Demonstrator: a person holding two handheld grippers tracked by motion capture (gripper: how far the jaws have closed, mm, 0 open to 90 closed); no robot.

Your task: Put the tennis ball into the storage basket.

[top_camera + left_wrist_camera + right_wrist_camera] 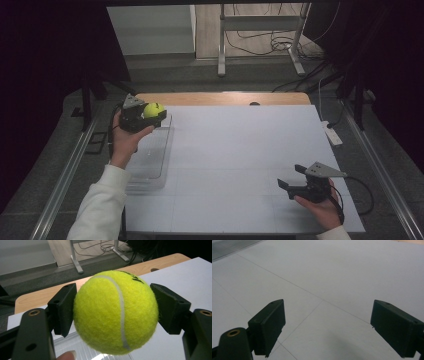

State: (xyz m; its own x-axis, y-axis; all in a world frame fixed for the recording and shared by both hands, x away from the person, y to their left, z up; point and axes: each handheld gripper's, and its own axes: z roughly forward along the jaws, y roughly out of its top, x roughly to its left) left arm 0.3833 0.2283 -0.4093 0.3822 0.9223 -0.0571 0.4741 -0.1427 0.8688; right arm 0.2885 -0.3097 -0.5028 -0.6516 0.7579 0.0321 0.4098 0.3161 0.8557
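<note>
Currently the left gripper (150,116) is raised at 10 o'clock over the tabletop (240,150), above a clear tray (150,160), jaws clamped on a tennis ball (116,312). Ball: fuzzy yellow-green, white seam, black print. Right gripper (292,184) sits low at 4 o'clock, jaws spread, holding nothing.

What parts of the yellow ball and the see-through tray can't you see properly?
- Tennis ball: in the left gripper view its black print runs over the top, so it cannot be read; the jaws cover its sides.
- Clear tray: in the high view the left gripper and the hand cover its far corner.
- Tennis ball in the high view: too small for any print.
</note>
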